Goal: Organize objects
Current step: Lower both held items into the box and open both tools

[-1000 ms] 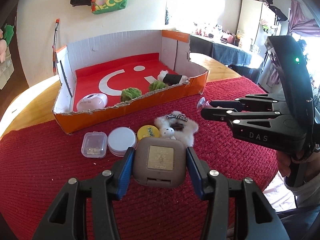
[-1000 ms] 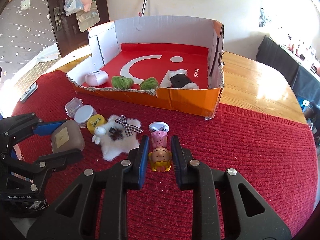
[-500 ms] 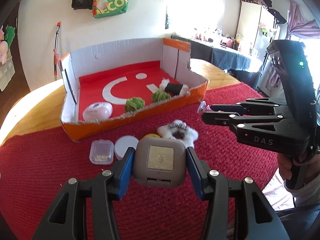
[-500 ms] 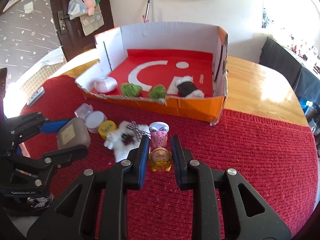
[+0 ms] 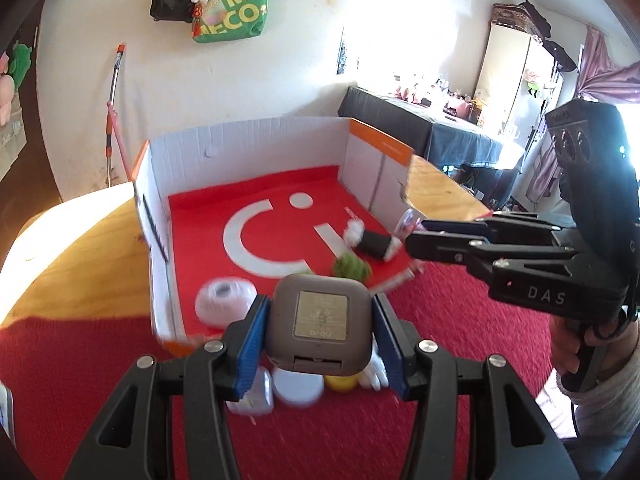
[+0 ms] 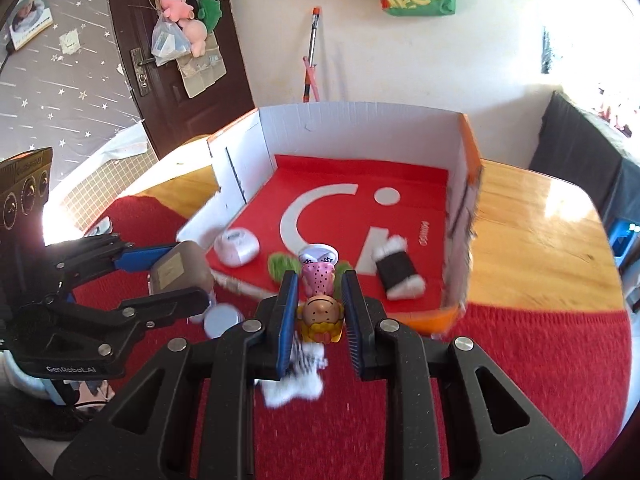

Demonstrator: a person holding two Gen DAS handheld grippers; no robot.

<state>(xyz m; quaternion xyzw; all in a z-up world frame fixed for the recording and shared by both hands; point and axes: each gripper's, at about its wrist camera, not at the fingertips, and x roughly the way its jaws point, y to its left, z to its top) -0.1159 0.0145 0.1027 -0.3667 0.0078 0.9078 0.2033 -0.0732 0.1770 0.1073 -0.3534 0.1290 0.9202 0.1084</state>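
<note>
Left gripper (image 5: pixel 318 322) clamping taupe square case (image 5: pixel 319 322), right gripper (image 6: pixel 319 300) clamping doll figurine (image 6: pixel 320 300); both hovering near orange cardboard box (image 6: pixel 360 136). Advice: clear front wall, lowering onto bare red floor, avoiding green pompom (image 5: pixel 352 268).

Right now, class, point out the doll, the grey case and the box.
doll (image 6: pixel 320 312), right wrist view, its face
grey case (image 5: pixel 320 318), left wrist view, its label
box (image 5: pixel 248 148), left wrist view, back wall

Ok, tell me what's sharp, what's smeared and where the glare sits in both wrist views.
Left wrist view: the grey case in the left gripper is sharp, the box edge and the small things below smear, the window blows out. Right wrist view: the doll in the right gripper is crisp, the fluffy toy blurs, sun glares on the table.
</note>
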